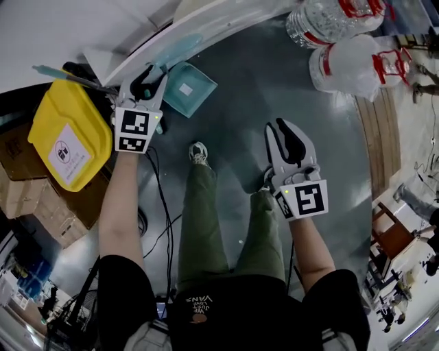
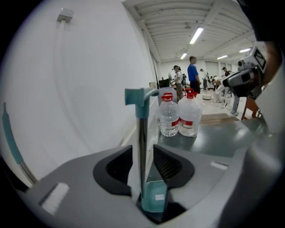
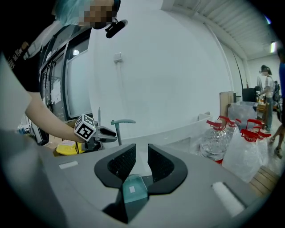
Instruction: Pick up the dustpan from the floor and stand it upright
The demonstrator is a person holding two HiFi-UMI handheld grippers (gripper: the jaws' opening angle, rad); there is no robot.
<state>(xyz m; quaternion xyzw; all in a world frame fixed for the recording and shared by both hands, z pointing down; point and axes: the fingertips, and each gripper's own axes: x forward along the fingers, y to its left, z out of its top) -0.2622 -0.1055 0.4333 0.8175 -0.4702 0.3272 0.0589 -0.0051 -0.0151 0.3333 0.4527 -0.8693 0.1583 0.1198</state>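
The dustpan point(image 1: 189, 88) stands upright at the floor's point(image 1: 233, 75) edge by the wall point(image 1: 82, 20); we judge it nearly placed. Our left tongs point(image 1: 151, 75) sit slightly apart round its handle, guarding against a topple. Our right tongs point(image 1: 280, 129) hang open, empty and well clear.

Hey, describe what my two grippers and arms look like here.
The left gripper and right gripper are white-grey shells with black ribbed jaws, each carrying a cube of black-and-white square markers. A black cable trails from the left one. Short black sleeves.
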